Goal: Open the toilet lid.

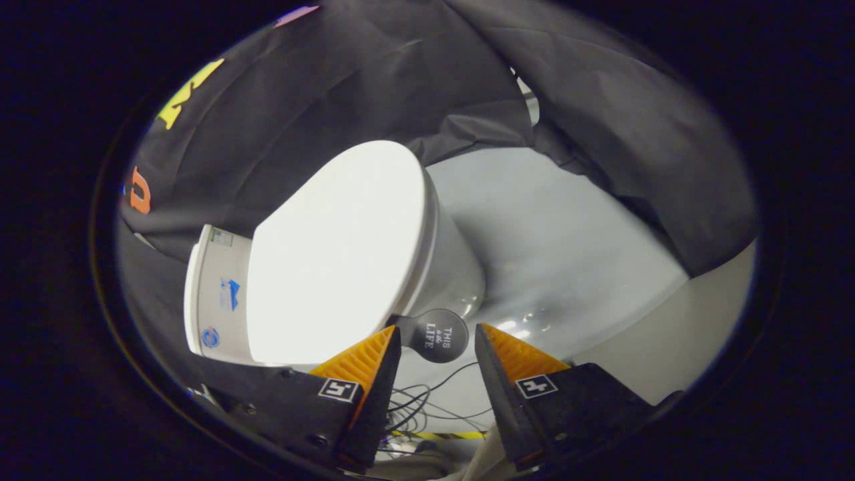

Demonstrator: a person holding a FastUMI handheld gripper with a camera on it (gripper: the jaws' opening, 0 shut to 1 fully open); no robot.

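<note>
Toilet lid (334, 254): white, closed over bowl (454, 274), just beyond the fingers. Tool (437, 347): fingers spread, holding nothing. Round dark tab (439, 335) at lid edge lies between the fingertips, lettered, apparently "THIS is the LIFE". Risk: fingers sliding off the small tab, dropping the lid. Cistern (217, 294) stickers illegible.

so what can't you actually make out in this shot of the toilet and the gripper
- Toilet lid, gripper view: its top is washed out by glare, so no surface detail reads.
- Round dark handle tab just ahead of the open gripper: how it joins the lid is hidden behind one orange finger.
- Hinge between lid and tank: covered by the lid.
- Cables on the floor between the fingers: too thin and tangled to trace.
</note>
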